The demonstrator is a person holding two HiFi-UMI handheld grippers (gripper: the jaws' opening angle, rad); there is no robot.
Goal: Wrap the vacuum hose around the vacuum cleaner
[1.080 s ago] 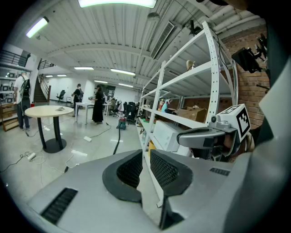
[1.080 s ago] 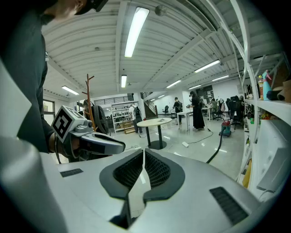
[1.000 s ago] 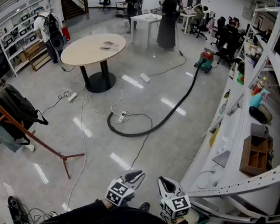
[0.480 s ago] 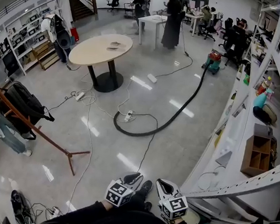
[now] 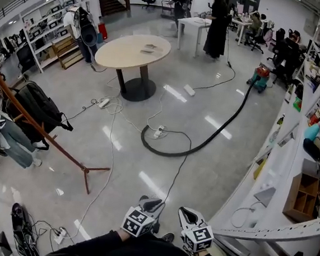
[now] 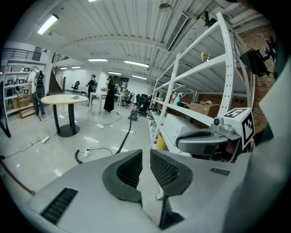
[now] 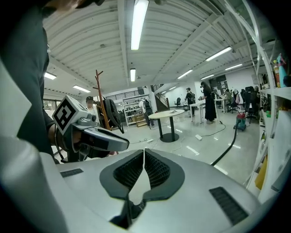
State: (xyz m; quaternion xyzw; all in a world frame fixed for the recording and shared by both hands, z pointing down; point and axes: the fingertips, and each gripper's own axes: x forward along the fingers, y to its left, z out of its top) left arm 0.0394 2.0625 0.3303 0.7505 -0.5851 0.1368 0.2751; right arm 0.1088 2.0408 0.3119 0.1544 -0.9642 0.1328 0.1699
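step: getting to the hose, i judge; nothing is gripped yet.
left gripper [image 5: 151, 204]: jaws pressed together, empty.
right gripper [image 5: 189, 214]: jaws pressed together, empty.
hose [image 5: 174, 154]: on the floor at 12 o'clock, loose loop nearest, running off to 1 o'clock.
vacuum [image 5: 260, 78]: far away at 1 o'clock.
how: spread the jaws before reaching, pinch the loop end clear of the power strip [image 5: 159, 132], and carry the slack to the vacuum.

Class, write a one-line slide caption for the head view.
Left tool and right tool, shut, face hose trailing to distant vacuum cleaner.
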